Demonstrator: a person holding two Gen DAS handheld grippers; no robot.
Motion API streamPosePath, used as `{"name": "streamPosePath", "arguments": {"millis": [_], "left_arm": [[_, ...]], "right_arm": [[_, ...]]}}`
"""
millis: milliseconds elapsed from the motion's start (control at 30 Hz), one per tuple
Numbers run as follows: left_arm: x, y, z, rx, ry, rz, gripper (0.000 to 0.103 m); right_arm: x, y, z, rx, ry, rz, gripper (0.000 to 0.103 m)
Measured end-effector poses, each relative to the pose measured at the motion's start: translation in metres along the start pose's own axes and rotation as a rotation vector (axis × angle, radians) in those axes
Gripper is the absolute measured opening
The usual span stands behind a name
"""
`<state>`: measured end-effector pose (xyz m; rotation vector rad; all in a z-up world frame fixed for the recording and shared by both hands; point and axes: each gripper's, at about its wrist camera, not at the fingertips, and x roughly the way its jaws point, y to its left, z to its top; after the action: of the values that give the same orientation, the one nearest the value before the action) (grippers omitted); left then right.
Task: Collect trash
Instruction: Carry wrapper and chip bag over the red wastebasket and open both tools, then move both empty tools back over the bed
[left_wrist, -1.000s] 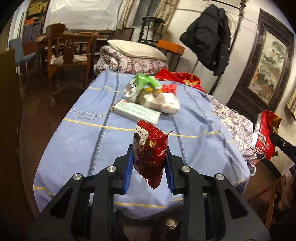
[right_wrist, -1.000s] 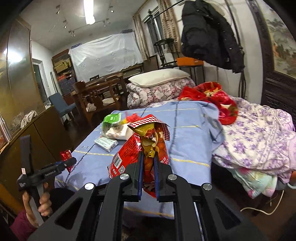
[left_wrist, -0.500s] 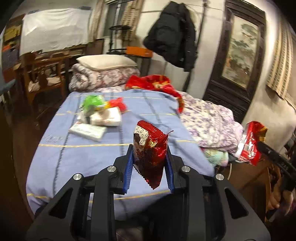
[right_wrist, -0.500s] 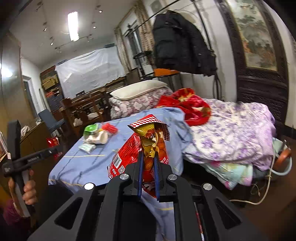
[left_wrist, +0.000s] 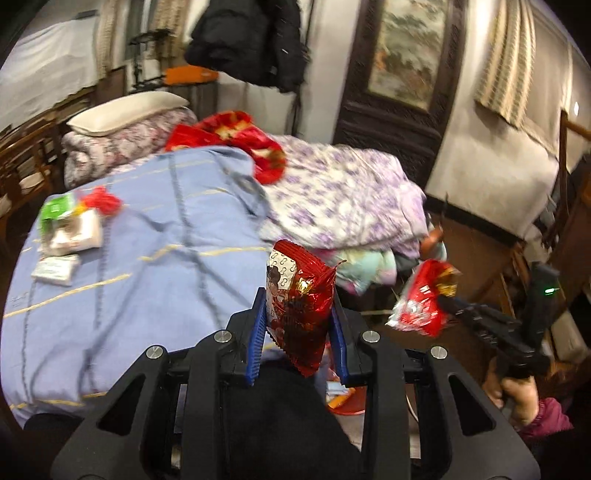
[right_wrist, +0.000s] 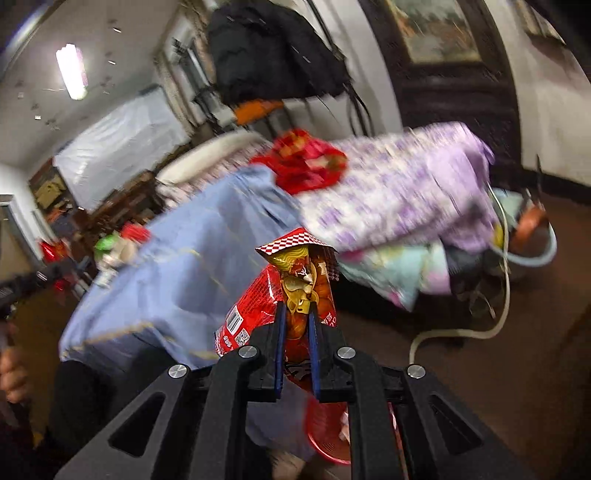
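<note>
My left gripper (left_wrist: 297, 317) is shut on a red foil snack wrapper (left_wrist: 295, 280) that stands upright between its blue pads. My right gripper (right_wrist: 296, 314) has a red noodle-snack bag (right_wrist: 299, 266) between its pads; the jaws are opening, and the pads still touch the bag. The left wrist view shows that bag (left_wrist: 421, 306) at the right, low beside the bed. A red bin (right_wrist: 325, 432) sits just below the right fingers. More trash lies far left on the bed: a green packet (left_wrist: 55, 208), a white pack (left_wrist: 55, 267) and a red scrap (left_wrist: 105, 201).
A blue blanket (left_wrist: 147, 258) covers the bed, with a purple flowered quilt (left_wrist: 343, 195) piled at its right edge. On the brown floor lie a white hose (right_wrist: 461, 332) and a pale blue basin (right_wrist: 535, 251). A dark jacket (left_wrist: 251, 40) hangs behind.
Both views have swung right, from over the bed toward its floor side. The right gripper has sunk, and the red bin has come into view under it. Both wrappers stay gripped.
</note>
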<state>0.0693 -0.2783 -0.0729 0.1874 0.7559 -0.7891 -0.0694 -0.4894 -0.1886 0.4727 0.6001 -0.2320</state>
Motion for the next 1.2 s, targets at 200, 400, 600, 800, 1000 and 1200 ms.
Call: {"name": "streamPosePath", "arguments": {"millis": [200,400,600,800,1000,1200], "left_arm": [[0.046,-0.042,-0.003,0.087,0.092,-0.041,0.033],[0.086,-0.082,-0.007,0.167,0.166,-0.085,0.033],[0.121,-0.121,-0.012,0.22,0.25,-0.141,0.042],[0.124,-0.132,-0.014,0.246,0.238,-0.113,0.084],[0.111,-0.115,-0.007,0.211,0.198,-0.056,0.09],[0.075,-0.088,-0.001,0.162,0.127,-0.018,0.091]], "right_arm": [[0.073,-0.046,-0.056,0.068,0.249,-0.093,0.056],[0.038,-0.084,-0.037,0.222,0.095,-0.03,0.059],[0.007,-0.109,-0.026,0.321,-0.017,-0.021,0.067],[0.004,-0.12,-0.031,0.345,-0.009,-0.014,0.067],[-0.006,-0.106,-0.022,0.32,-0.036,0.011,0.067],[-0.023,-0.071,-0.003,0.233,-0.072,0.039,0.067]]}}
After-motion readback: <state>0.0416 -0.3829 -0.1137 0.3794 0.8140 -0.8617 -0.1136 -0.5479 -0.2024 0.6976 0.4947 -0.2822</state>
